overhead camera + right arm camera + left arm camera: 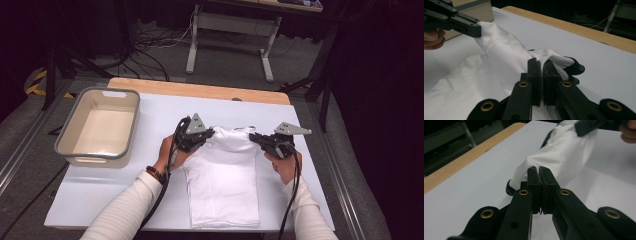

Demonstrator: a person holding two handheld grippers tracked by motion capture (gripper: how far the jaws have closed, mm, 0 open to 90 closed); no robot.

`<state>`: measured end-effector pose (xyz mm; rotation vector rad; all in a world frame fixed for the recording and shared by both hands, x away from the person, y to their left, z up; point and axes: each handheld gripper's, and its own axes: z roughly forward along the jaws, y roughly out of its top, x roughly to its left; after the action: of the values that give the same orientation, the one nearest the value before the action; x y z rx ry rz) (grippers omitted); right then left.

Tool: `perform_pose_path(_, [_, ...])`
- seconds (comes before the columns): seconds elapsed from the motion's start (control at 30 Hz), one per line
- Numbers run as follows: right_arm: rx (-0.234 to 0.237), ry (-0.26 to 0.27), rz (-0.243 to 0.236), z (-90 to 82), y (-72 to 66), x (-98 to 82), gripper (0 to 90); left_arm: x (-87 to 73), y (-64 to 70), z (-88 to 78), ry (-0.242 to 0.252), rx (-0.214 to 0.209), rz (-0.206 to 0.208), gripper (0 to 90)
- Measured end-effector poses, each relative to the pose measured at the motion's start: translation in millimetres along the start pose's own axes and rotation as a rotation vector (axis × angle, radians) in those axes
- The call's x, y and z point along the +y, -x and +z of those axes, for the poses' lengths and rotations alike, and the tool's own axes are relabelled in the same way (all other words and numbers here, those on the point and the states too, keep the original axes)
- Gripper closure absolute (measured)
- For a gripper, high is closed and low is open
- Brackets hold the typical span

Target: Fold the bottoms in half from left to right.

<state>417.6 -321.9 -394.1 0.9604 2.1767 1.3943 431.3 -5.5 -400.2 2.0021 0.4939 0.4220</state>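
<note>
White shirt (pixel 223 180) laid centre frame on table (pixel 100 190). Far corners pinched by left gripper (pixel 201 136) and right gripper (pixel 263 141), both clenched on cloth, likely for lengthwise fold. Grey bin (pixel 97 127) upper left.

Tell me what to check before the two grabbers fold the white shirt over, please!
1. Left gripper pinching the white shirt: ok, jaws closed on the cloth.
2. Right gripper pinching the shirt too: ok, cloth is clamped between its jaws.
3. Both grips at the same end: ok, they hold the two far corners, and that edge is lifted off the table.
4. Near end of the shirt lying flat: ok, it rests smooth by the table's front edge.
5. Grey bin out of the way: ok, it stands apart at the left.
6. Cables clear of the cloth: cannot tell on the right side.
</note>
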Motion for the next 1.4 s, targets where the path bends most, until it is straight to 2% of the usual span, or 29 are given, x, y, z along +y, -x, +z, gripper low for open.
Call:
perform_pose_path(0.03, [0.000, 0.000, 0.000, 0.0, 0.0, 0.0, 86.5, -2.4, 6.0, -4.1, -0.009, -0.035, 0.005, 87.5])
perform_pose_path(0.07, [0.009, 0.004, -0.018, -5.2, -4.0, -2.9, 86.6, -5.1, 13.1, -7.6, -0.026, -0.050, 0.022, 87.4])
perform_pose_path(0.1, [0.013, 0.001, -0.077, -14.4, -12.1, -10.1, 86.6, -9.1, 19.9, -11.1, -0.028, -0.055, 0.041, 87.3])
perform_pose_path(0.13, [0.021, -0.001, -0.093, -18.2, -15.6, -14.4, 86.5, -12.9, 25.5, -13.9, -0.030, -0.070, 0.040, 87.2])
perform_pose_path(0.17, [0.021, -0.001, -0.093, -18.2, -15.6, -14.4, 86.5, -16.0, 31.3, -17.1, -0.037, -0.071, 0.049, 87.2])
perform_pose_path(0.27, [0.058, -0.010, -0.111, -25.9, -28.0, -29.0, 86.4, -25.7, 48.1, -26.4, -0.047, -0.082, 0.088, 87.1])
perform_pose_path(0.33, [0.076, -0.025, -0.146, -30.5, -38.6, -37.8, 86.0, -32.9, 57.8, -29.8, -0.084, -0.105, 0.134, 86.9])
perform_pose_path(0.37, [0.097, -0.056, -0.177, -35.1, -46.9, -45.4, 85.8, -36.9, 62.2, -30.9, -0.106, -0.112, 0.157, 86.9])
perform_pose_path(0.4, [0.097, -0.056, -0.177, -35.1, -46.9, -45.4, 85.8, -40.7, 65.5, -31.6, -0.125, -0.121, 0.166, 86.9])
perform_pose_path(0.43, [0.116, -0.097, -0.171, -36.9, -51.7, -54.3, 85.3, -44.5, 68.3, -32.1, -0.139, -0.139, 0.160, 86.9])
perform_pose_path(0.47, [0.116, -0.097, -0.171, -36.9, -51.7, -54.3, 85.3, -48.0, 71.1, -32.4, -0.147, -0.153, 0.166, 86.9])
perform_pose_path(0.53, [0.103, -0.154, -0.177, -37.9, -56.8, -67.0, 82.1, -54.2, 77.2, -31.9, -0.172, -0.164, 0.181, 86.8])
perform_pose_path(0.57, [0.103, -0.161, -0.163, -38.6, -57.2, -70.1, 77.9, -60.0, 80.9, -31.9, -0.189, -0.172, 0.194, 86.7])
perform_pose_path(0.6, [0.103, -0.161, -0.163, -38.6, -57.2, -70.1, 77.9, -60.0, 80.9, -31.9, -0.189, -0.172, 0.194, 86.7])
perform_pose_path(0.63, [0.075, -0.187, -0.143, -40.6, -57.9, -72.9, 61.1, -62.7, 81.8, -32.0, -0.198, -0.173, 0.195, 86.7])
perform_pose_path(0.7, [0.057, -0.189, -0.140, -42.8, -57.9, -72.8, 57.7, -67.9, 82.5, -32.4, -0.206, -0.185, 0.179, 86.6])
perform_pose_path(0.73, [0.041, -0.184, -0.128, -44.9, -57.2, -71.3, 52.5, -70.1, 83.3, -32.9, -0.212, -0.185, 0.179, 86.6])
perform_pose_path(0.8, [0.017, -0.159, -0.082, -48.7, -53.0, -64.5, 48.5, -72.8, 85.7, -33.7, -0.233, -0.180, 0.188, 86.5])
perform_pose_path(0.83, [-0.013, -0.130, -0.057, -48.9, -51.1, -56.1, 45.3, -74.5, 87.2, -34.2, -0.242, -0.182, 0.186, 86.9])
perform_pose_path(0.87, [-0.013, -0.130, -0.057, -48.9, -51.1, -56.1, 45.3, -74.5, 87.2, -34.2, -0.242, -0.182, 0.186, 86.8])
perform_pose_path(0.93, [-0.021, -0.121, -0.029, -42.9, -50.2, -49.2, 44.0, -77.4, 88.6, -34.1, -0.259, -0.179, 0.193, 86.6])
perform_pose_path(1.0, [-0.024, -0.144, -0.032, -29.8, -50.4, -43.8, 40.8, -80.8, 88.2, -35.7, -0.251, -0.174, 0.182, 86.2])
perform_pose_path(1.1, [0.017, -0.201, -0.040, -11.2, -46.3, -44.1, 39.3, -81.6, 88.2, -37.1, -0.254, -0.159, 0.187, 86.1])
perform_pose_path(1.13, [0.007, -0.225, -0.042, -5.8, -43.4, -46.2, 40.6, -82.0, 88.6, -37.6, -0.254, -0.153, 0.191, 85.9])
perform_pose_path(1.2, [0.062, -0.257, 0.018, -0.4, -36.6, -53.3, 44.1, -82.8, 88.4, -39.0, -0.254, -0.149, 0.194, 86.0])
perform_pose_path(1.23, [0.074, -0.275, 0.025, 0.3, -36.0, -56.6, 44.2, -83.5, 88.4, -40.1, -0.257, -0.150, 0.186, 86.1])
perform_pose_path(1.3, [0.074, -0.308, -0.001, -1.4, -40.1, -62.4, 47.1, -83.6, 87.6, -40.0, -0.258, -0.153, 0.179, 86.1])
perform_pose_path(1.33, [0.073, -0.300, -0.006, -3.6, -42.6, -64.3, 51.2, -83.4, 87.6, -39.9, -0.259, -0.153, 0.179, 86.0])
perform_pose_path(1.4, [0.074, -0.292, -0.045, -9.3, -50.0, -65.4, 65.7, -83.2, 87.7, -39.5, -0.259, -0.148, 0.179, 85.8])
